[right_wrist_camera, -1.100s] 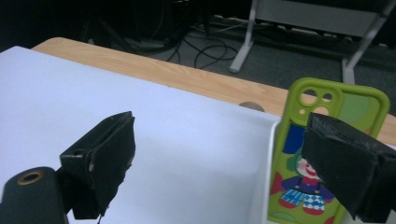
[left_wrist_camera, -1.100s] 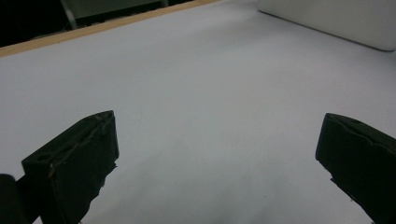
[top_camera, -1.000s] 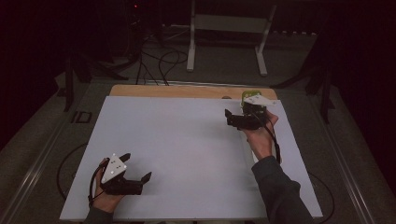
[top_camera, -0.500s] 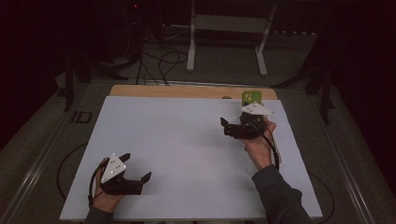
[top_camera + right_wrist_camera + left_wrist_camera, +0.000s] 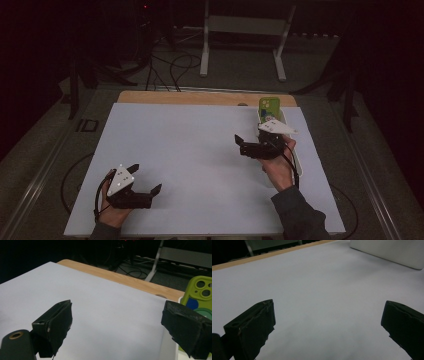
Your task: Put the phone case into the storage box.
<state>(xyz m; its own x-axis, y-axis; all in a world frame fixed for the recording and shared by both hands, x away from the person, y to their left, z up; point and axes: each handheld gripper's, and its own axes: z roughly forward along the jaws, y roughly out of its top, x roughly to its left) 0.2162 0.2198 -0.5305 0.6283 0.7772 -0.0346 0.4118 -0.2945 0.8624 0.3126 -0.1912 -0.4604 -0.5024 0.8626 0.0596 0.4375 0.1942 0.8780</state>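
White sheeting [image 5: 200, 165] is covering the table, and the room behind is lying in darkness. Nearest to the person, the left gripper [image 5: 148, 181] is resting low on the sheet with its jaws spread wide and nothing between them. Farther on, at the right side, the right gripper [image 5: 239, 145] is hovering above the sheet, its jaws also spread and empty. Just beyond it, a green phone case [image 5: 269, 106] is lying at the far end of a white tray [image 5: 298, 165]. I judge that the reaching step is in hand: next, the right gripper should turn toward the case and close on its edge.
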